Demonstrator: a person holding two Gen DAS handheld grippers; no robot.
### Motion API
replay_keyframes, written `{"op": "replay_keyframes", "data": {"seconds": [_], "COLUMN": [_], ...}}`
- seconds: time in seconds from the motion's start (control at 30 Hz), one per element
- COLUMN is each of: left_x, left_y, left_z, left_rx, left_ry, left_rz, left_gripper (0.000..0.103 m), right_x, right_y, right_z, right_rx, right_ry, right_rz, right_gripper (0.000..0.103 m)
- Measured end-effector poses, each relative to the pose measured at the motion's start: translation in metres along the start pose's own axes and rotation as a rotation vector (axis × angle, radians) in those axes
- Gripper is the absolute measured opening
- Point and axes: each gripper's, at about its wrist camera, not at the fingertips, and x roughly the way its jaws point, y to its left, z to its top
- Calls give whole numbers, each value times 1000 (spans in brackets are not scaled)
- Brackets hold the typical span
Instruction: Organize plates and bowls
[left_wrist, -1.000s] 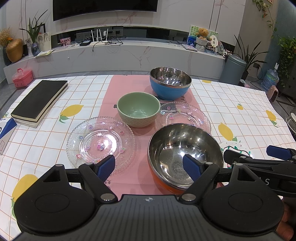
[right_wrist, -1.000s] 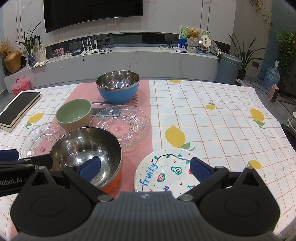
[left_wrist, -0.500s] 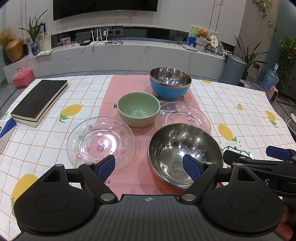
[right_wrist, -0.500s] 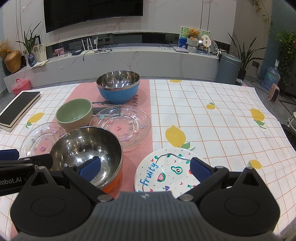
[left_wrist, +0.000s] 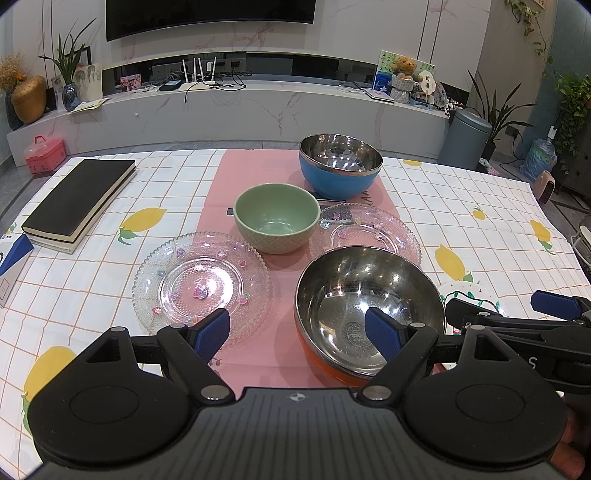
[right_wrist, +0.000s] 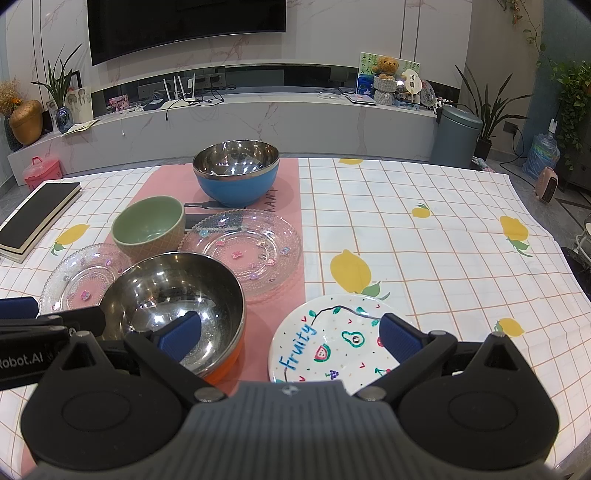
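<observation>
While hovering spread and empty, left gripper (left_wrist: 297, 326) and right gripper (right_wrist: 290, 332) seemingly lining up over orange-bottomed steel bowl (left_wrist: 369, 310) and fruit-painted plate (right_wrist: 334, 338), first pickup needing descent and closing.

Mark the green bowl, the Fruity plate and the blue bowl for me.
green bowl (left_wrist: 277, 225): left wrist view, inner floor.
Fruity plate (right_wrist: 325, 343): right wrist view, painted centre.
blue bowl (right_wrist: 236, 184): right wrist view, blue outer wall.
</observation>
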Motion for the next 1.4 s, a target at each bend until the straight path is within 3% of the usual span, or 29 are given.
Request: {"op": "replay_keyframes", "data": {"seconds": [0.43,0.57,0.8,0.9,1.03,1.2,1.4], "left_x": [1,10,25,25,27,31,41], "left_y": [6,16,33,34,34,35,34], "left_z": [3,8,10,12,14,14,14], "left_rx": [-33,-95,-186,-192,-196,-196,-200], "left_ry": [-4,16,54,43,35,39,67], "left_rz": [-19,-33,-88,-85,-91,-95,-102], "left_gripper": [97,90,80,78,77,76,58], "right_x": [-1,9,38,47,48,56,69], "right_y": [-2,-3,-16,-20,-20,-17,-13], "right_z": [7,14,25,25,26,29,29], "right_rx": [-25,-55,-23,7,7,3,-3], "right_ry": [-8,-4,149,189,186,208,259], "right_rz": [22,45,130,178,218,247,264], "right_gripper": [101,101,99,91,89,70,56]}}
